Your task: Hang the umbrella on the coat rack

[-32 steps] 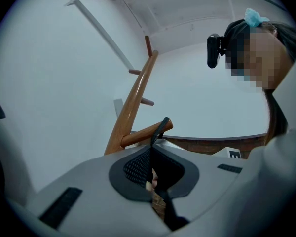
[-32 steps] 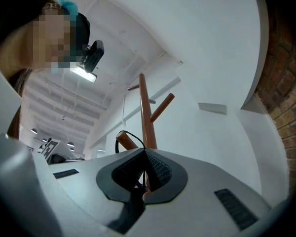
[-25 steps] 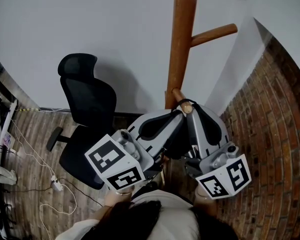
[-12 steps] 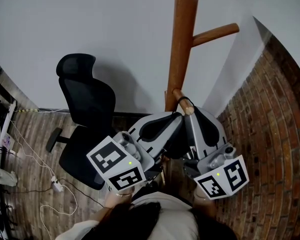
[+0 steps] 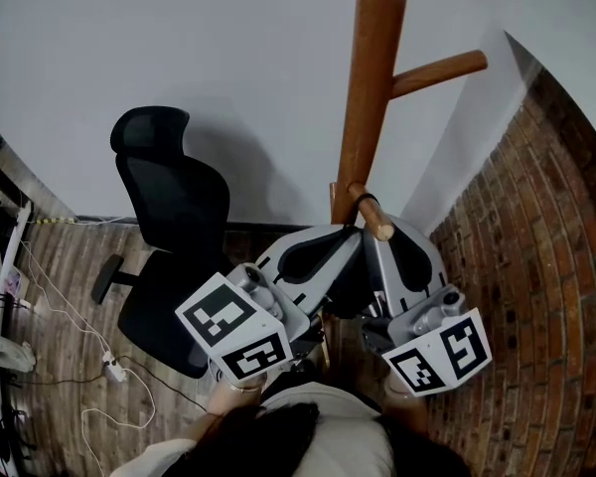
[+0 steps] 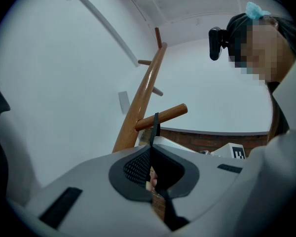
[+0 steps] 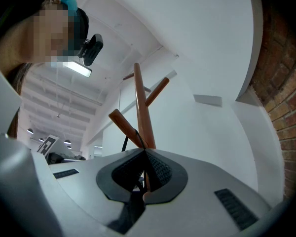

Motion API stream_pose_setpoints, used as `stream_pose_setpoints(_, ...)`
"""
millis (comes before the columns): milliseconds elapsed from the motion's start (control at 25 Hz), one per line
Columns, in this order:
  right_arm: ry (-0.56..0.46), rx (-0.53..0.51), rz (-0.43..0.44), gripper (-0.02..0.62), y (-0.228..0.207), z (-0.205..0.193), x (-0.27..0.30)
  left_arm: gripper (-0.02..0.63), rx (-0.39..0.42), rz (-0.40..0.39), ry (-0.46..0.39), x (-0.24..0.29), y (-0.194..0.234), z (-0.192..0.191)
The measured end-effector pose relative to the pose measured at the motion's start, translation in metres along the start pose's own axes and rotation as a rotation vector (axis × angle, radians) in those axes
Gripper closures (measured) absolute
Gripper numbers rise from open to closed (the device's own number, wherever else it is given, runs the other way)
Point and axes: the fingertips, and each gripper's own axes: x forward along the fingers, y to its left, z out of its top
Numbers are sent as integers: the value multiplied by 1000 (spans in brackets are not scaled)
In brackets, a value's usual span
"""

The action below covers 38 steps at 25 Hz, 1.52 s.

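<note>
- Hanging is the step in hand, and by the look of it nearly finished: the umbrella's black strap [image 6: 156, 125] runs up from the left gripper [image 6: 150, 149] and loops over the lower peg [image 6: 163, 115] of the coat rack [image 5: 375, 78], just ahead of the tips of both grippers.
- The left gripper is closed tight on the strap, which passes between its pads and trails out below them.
- The right gripper [image 7: 144, 154] is likewise clamped on the strap [image 7: 125, 142], with the peg [image 7: 122, 126] just beyond its tips.
- The umbrella itself does not show. I judge that it hangs under the two grippers, hidden by their bodies.
- Next move, as I judge it: check that the loop sits well back from the peg's end, then let both grippers part and draw them back and down, so that the strap takes the weight without sliding off.
- The risk is that a pad drags the strap forward off the peg on release.
- Count: two grippers, one strap and one coat rack.
- The head view shows two of the rack's pegs, the looped one and an upper peg [image 5: 439, 72] above and right of the grippers.
- One office chair [image 5: 174, 207] stands off to the left of the left gripper.
</note>
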Motion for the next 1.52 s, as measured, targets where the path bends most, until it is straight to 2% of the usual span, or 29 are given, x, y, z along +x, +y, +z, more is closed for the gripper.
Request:
stream_pose_setpoints(800,-12,22,7,560,1,-7,3,595,-18,0,23,1,10,-9)
stream_pose_setpoints(1240,-22,44,42,558,4,-6,3,595,3,19,5,0,10,-9)
stream_pose_setpoints(1520,-16,42,35,558,4,-8,0,594,5,24,-13,-2,9,-8)
